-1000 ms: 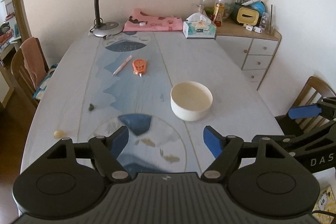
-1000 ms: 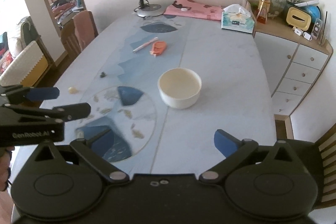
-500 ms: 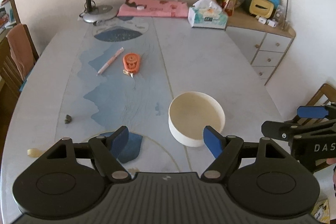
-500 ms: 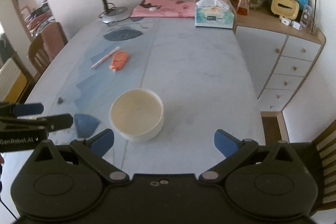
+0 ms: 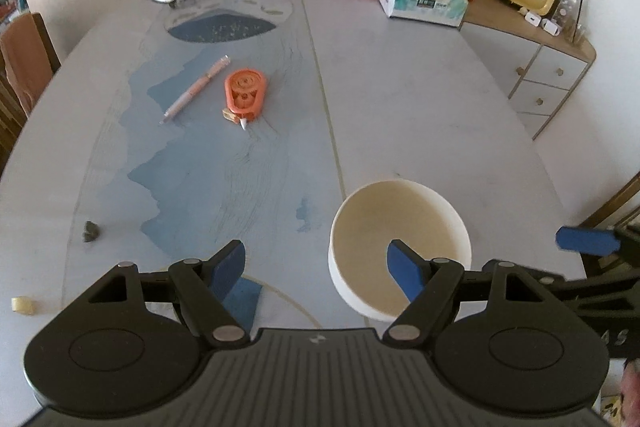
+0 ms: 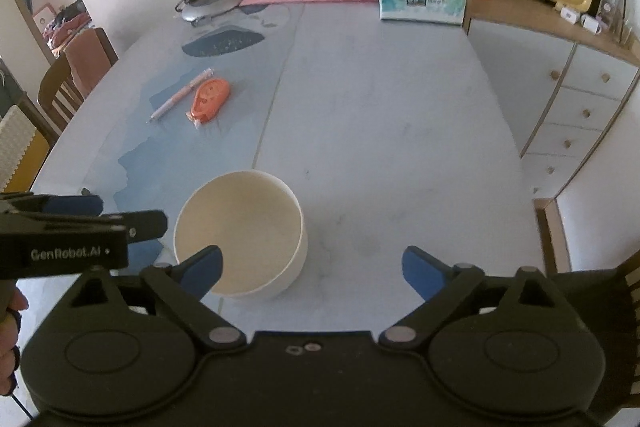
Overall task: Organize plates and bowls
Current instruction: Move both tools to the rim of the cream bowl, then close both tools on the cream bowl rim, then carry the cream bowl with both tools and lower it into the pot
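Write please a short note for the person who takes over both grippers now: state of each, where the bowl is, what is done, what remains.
Left gripper: open, holds nothing; one finger over the bowl.
Right gripper: jaws closing, not gripping yet; one finger over the same bowl's mouth.
Bowl: empty, upright on the table, near edge. No plates in view.
Done: nothing picked up yet.
Left: grasp the bowl and put it away.
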A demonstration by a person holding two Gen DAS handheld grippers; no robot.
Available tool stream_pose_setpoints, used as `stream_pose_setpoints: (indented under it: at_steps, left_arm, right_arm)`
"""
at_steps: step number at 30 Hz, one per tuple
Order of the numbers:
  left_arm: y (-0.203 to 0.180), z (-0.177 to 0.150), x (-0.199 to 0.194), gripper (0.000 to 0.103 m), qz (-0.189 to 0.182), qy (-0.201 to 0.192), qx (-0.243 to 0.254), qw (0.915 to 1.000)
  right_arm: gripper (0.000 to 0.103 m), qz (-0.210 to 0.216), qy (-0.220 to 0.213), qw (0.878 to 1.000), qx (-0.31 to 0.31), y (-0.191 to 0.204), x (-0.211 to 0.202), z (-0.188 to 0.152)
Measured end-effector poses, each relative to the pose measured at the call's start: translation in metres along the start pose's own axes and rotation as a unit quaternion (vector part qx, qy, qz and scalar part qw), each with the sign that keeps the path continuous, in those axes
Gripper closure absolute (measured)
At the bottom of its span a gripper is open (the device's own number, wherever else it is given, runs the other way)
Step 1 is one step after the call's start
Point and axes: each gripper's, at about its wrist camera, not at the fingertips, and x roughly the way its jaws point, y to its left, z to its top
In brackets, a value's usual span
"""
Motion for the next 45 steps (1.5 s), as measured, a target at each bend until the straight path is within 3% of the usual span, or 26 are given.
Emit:
stream_pose_setpoints:
  at_steps: [8, 11, 13, 16, 18, 20, 21, 26, 35, 45]
  left_arm:
    - [-0.012, 0.007, 0.032, 0.029, 0.003, 0.02, 0.008, 0.9998]
    - [-0.017, 0.007, 0.042, 0.05, 0.001, 0.034, 0.014, 0.9993]
    - [-0.019, 0.006, 0.046, 0.056, -0.001, 0.038, 0.013, 0.9992]
    - [-0.021, 0.006, 0.051, 0.072, -0.003, 0.046, 0.016, 0.9988]
    - [-0.022, 0.005, 0.052, 0.073, 0.001, 0.047, 0.017, 0.9987]
    - [-0.025, 0.004, 0.052, 0.085, 0.01, 0.041, 0.027, 0.9987]
    - [-0.026, 0.004, 0.052, 0.086, 0.013, 0.041, 0.028, 0.9987]
    - [-0.026, 0.001, 0.05, 0.097, 0.011, 0.044, 0.026, 0.9987]
    - [-0.024, -0.02, 0.036, 0.099, 0.017, 0.053, 0.03, 0.998]
    - [-0.018, -0.05, -0.026, 0.099, 0.019, 0.042, 0.035, 0.9983]
  right_arm:
    - [0.031, -0.002, 0.023, 1.0, 0.015, -0.003, 0.027, 0.0]
    - [0.041, 0.0, 0.03, 0.999, 0.016, -0.004, 0.034, -0.001]
    - [0.047, 0.0, 0.031, 0.999, 0.017, -0.005, 0.035, -0.001]
    - [0.054, 0.0, 0.033, 0.999, 0.022, -0.006, 0.037, -0.002]
    - [0.059, 0.006, 0.035, 0.999, 0.027, -0.007, 0.038, -0.003]
    - [0.065, 0.009, 0.032, 0.999, 0.03, -0.005, 0.038, -0.003]
    - [0.067, 0.009, 0.031, 0.999, 0.031, -0.004, 0.038, -0.002]
    - [0.091, 0.004, 0.033, 0.999, 0.027, 0.004, 0.038, -0.004]
    - [0.093, -0.002, 0.041, 0.999, 0.033, 0.013, 0.024, -0.015]
    - [0.094, 0.0, 0.042, 0.998, 0.04, 0.032, -0.025, -0.04]
